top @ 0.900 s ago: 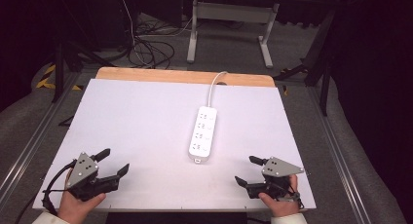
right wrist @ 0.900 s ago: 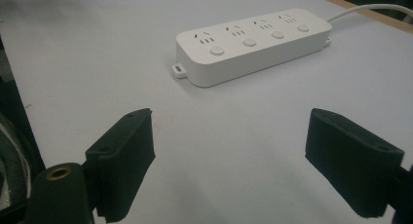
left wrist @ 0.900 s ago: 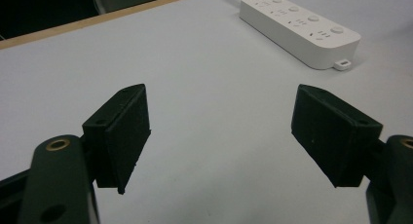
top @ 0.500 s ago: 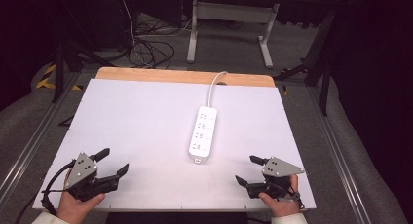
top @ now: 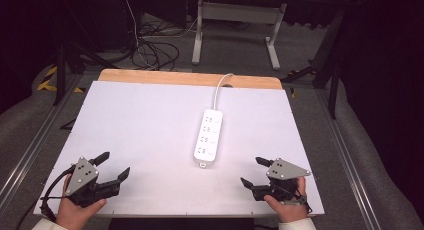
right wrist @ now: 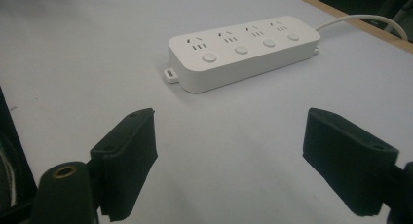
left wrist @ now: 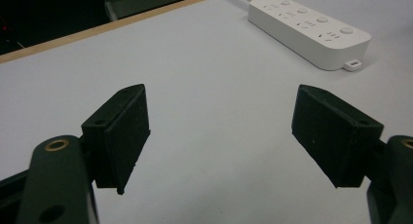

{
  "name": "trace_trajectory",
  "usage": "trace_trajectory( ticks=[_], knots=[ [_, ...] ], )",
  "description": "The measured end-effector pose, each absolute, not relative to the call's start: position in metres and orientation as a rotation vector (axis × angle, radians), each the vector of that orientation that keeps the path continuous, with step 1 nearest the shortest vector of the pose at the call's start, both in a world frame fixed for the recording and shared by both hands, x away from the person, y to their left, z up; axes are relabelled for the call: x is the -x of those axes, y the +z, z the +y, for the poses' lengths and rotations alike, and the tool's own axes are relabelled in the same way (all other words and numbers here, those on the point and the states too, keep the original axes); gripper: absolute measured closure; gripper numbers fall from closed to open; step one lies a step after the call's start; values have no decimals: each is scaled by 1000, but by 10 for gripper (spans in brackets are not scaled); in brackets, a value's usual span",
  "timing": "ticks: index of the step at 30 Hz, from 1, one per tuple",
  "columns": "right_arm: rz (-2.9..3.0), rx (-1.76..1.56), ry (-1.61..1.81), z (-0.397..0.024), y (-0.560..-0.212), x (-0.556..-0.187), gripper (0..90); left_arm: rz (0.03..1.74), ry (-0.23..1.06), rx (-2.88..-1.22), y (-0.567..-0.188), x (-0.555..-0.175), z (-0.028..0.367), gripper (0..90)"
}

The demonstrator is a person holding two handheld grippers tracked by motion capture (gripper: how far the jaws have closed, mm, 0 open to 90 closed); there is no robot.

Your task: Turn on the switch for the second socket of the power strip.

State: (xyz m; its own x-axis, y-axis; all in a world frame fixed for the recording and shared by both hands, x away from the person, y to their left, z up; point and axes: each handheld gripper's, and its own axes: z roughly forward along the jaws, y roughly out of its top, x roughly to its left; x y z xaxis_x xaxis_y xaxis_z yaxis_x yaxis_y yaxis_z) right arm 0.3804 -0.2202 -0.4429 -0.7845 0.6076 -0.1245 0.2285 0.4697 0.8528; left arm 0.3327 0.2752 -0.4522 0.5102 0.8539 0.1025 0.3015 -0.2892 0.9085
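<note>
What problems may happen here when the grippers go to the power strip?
The power strip lies loose on the smooth white table, so a push from one side may slide it. Its cable runs over the far edge and may tug back. Both the left gripper and right gripper are open, apart from it.

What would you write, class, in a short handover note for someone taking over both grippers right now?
Left gripper: open, empty, at the near left of the white table.
Right gripper: open, empty, near right.
White power strip: lies flat mid-table, between and beyond both grippers, cord trailing off the far edge; untouched.
Done: nothing visible.
Left: probably reaching for the strip; the right gripper sits closer.
</note>
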Motion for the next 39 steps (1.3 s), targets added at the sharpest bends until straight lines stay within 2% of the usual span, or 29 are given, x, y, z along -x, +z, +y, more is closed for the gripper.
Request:
trace_trajectory(
  ticks=[24,39],
  knots=[
    [2312,-730,1331,-209,-405,-410,228,983,771,-1817,-451,-332,278,222],
    [2327,-682,1264,-197,-381,-432,265,985,769,-1819,-452,-332,278,222]
  ],
)
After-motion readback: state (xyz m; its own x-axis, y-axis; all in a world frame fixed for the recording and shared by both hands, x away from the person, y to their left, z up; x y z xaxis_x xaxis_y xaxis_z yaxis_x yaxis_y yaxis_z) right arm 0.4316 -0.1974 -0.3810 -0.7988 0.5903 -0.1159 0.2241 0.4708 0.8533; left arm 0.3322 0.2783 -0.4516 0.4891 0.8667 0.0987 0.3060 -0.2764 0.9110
